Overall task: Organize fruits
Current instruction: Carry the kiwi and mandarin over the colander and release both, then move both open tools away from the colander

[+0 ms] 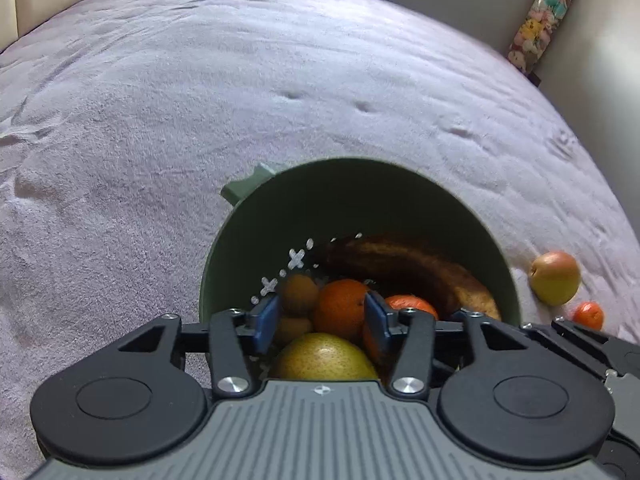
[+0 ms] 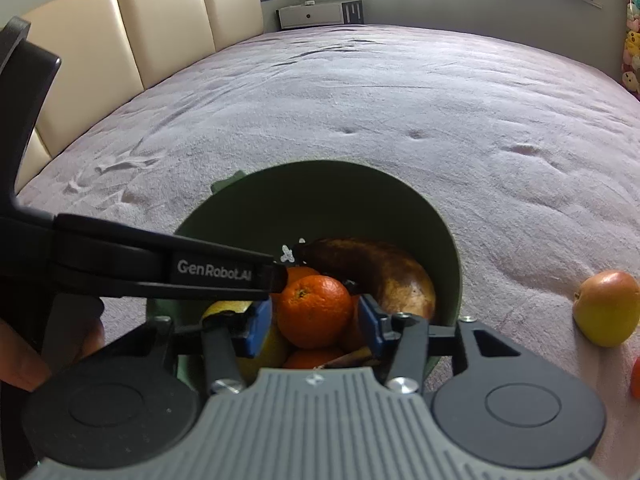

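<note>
A green basket (image 1: 400,184) (image 2: 360,192) stands on the purple bed cover. It holds a brown banana (image 1: 408,264) (image 2: 380,268), several oranges (image 1: 340,304) and a yellow pear (image 1: 324,356). My left gripper (image 1: 322,318) is open over the basket, above the pear and an orange, gripping nothing. My right gripper (image 2: 314,322) is over the basket with its blue pads on either side of an orange (image 2: 314,310); the pads look close to it, contact unclear. The left gripper's black body (image 2: 160,268) crosses the right wrist view.
A yellow-red apple (image 1: 556,278) (image 2: 608,308) and a small orange (image 1: 588,315) (image 2: 635,376) lie on the bed cover (image 1: 240,100) right of the basket. A padded headboard (image 2: 140,40) is at the left, a white cabinet (image 2: 320,14) behind, plush toys (image 1: 540,28) in the right corner.
</note>
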### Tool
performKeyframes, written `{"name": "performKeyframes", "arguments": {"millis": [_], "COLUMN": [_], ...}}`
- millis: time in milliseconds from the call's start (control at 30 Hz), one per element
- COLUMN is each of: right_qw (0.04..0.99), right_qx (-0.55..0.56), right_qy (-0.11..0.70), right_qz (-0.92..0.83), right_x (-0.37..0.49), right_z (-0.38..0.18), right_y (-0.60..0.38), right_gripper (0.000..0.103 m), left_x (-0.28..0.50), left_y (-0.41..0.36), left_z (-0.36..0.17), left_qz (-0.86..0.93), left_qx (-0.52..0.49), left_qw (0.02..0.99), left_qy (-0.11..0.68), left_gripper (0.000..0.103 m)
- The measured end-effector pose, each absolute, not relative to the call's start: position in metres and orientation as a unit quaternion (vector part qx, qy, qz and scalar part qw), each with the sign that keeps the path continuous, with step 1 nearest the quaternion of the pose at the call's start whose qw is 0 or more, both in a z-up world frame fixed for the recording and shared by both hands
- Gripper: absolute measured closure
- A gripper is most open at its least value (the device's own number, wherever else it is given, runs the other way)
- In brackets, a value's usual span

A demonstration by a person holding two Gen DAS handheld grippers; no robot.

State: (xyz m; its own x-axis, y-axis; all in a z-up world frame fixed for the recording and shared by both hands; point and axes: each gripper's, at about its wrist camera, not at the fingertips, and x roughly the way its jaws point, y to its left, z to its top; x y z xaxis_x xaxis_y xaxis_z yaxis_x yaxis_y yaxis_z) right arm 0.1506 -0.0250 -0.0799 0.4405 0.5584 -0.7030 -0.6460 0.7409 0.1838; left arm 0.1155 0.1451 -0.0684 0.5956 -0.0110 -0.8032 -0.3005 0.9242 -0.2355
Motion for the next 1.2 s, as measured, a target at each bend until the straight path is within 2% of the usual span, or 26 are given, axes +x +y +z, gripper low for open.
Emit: {"name": "performKeyframes", "arguments": {"millis": [67,133,267,433,633,967,1200], "right_qw": [0.848,0.854,0.868,0.892,0.916,0.936,0.938], "right_qx": [-0.050,-0.051,-0.042,-0.031,-0.020,-0.014,-0.011], "right_qy": [0.389,0.382,0.366,0.345,0.327,0.314,0.329], "right_qz": [0.356,0.349,0.334,0.291,0.232,0.159,0.106], "right_x": [0.149,0.147,0.144,0.139,0.134,0.125,0.125], "right_z": [-0.075,-0.069,-0.056,-0.041,-0.029,-0.018,-0.034], "right_y": [-0.028,-0.030,-0.042,-0.063,-0.097,-0.151,-0.192], "right_gripper": [0.047,0.035,0.032,0.021,0.014,0.014,0.014], "left_x": [0.112,0.109,0.103,0.096,0.093,0.088,0.087], "left_y": [0.146,0.147,0.145,0.132,0.108,0.055,0.014], "left_z": [-0.062,-0.054,-0.040,-0.022,-0.005,0.005,0.000], "left_qz": [0.083,0.087,0.091,0.086,0.063,0.003,-0.043], "left_qx": [-0.184,-0.188,-0.189,-0.175,-0.149,-0.099,-0.056], "left_qw": [0.880,0.884,0.893,0.908,0.921,0.931,0.934], "left_qy": [0.430,0.419,0.399,0.370,0.354,0.350,0.350], "left_gripper": [0.037,0.036,0.035,0.035,0.035,0.035,0.035]}}
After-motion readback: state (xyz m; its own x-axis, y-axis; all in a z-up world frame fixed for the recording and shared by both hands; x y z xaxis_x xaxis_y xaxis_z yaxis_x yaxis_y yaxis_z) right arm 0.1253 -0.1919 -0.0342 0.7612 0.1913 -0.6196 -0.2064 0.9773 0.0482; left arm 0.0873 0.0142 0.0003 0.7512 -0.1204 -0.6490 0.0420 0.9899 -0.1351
